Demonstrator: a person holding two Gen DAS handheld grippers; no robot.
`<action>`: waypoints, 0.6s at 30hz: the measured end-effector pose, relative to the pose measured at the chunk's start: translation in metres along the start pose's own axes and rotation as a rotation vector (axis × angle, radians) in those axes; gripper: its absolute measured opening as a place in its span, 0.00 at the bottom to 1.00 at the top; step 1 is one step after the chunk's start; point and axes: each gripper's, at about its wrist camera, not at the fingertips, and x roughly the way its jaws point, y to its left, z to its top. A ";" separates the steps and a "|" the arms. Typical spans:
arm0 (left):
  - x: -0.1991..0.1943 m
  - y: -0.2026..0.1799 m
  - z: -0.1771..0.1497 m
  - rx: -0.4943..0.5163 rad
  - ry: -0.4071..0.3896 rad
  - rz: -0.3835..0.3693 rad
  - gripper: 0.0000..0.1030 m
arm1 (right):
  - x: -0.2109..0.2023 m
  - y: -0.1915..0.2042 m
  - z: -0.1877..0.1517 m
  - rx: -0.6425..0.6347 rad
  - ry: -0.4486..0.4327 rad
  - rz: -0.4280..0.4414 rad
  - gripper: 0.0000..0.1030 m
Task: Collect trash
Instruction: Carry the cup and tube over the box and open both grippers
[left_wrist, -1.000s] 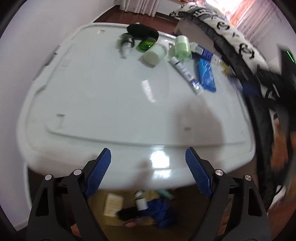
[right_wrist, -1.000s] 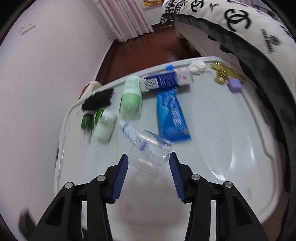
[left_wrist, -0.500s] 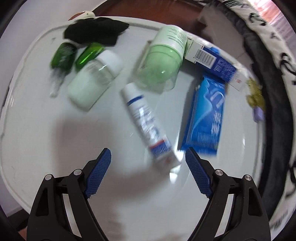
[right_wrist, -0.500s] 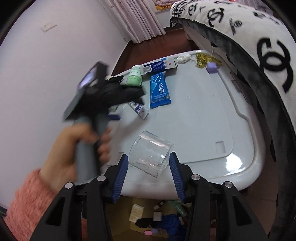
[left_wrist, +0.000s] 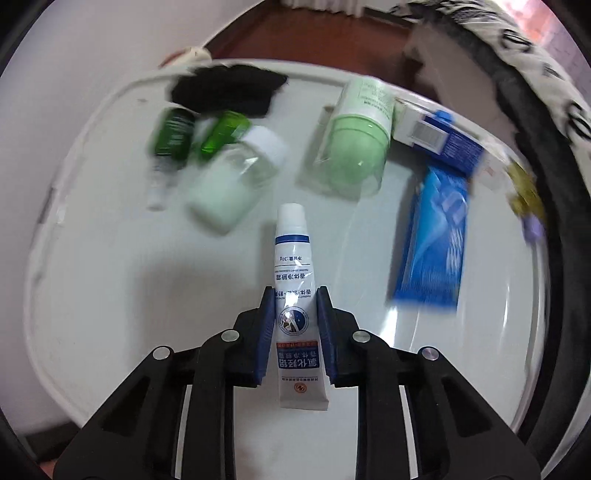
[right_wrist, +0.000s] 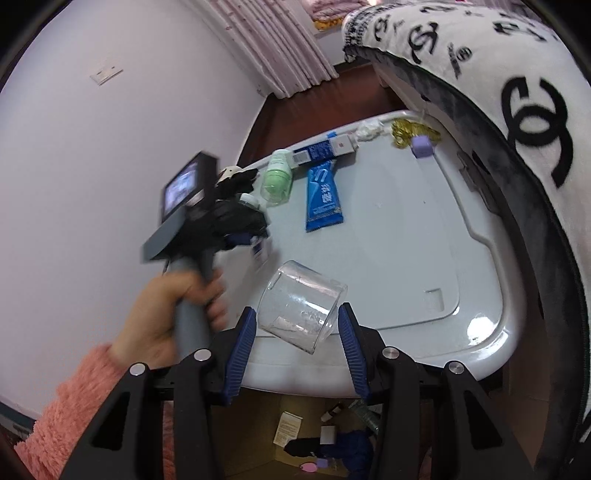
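Trash is spread over the far half of a white plastic lid (left_wrist: 110, 332); a white ointment tube (left_wrist: 295, 295) with blue print is clamped between the blue pads of the left gripper (left_wrist: 295, 306), its cap pointing away and its crimped end lying nearest the camera; whether the tube is lifted off the lid cannot be told. Beyond it, from left to right, are seen two small green bottles (left_wrist: 173, 134), a clear jar with a white cap (left_wrist: 236, 177), a pale green tub (left_wrist: 354, 147) on its side, a blue and white carton (left_wrist: 439, 142) and a flat blue sachet (left_wrist: 432, 243); a black cloth (left_wrist: 229, 88) lies at the far left edge. In the right wrist view a clear plastic cup (right_wrist: 301, 306) is held tilted between the pads of the right gripper (right_wrist: 299, 328), over the near edge of the lid; a cardboard box (right_wrist: 255, 435) holding discarded items is visible on the floor below; the left gripper is seen gripped by a hand (right_wrist: 173, 317) in a pink sleeve.
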 end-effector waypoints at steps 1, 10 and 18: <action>-0.013 0.007 -0.010 0.013 -0.012 -0.013 0.22 | 0.000 0.002 -0.001 -0.007 0.001 0.002 0.44; -0.078 0.097 -0.172 0.184 0.042 -0.069 0.22 | 0.023 0.047 -0.046 -0.102 0.105 -0.024 0.45; 0.001 0.124 -0.266 0.181 0.288 -0.088 0.24 | 0.085 0.035 -0.152 0.039 0.372 -0.085 0.46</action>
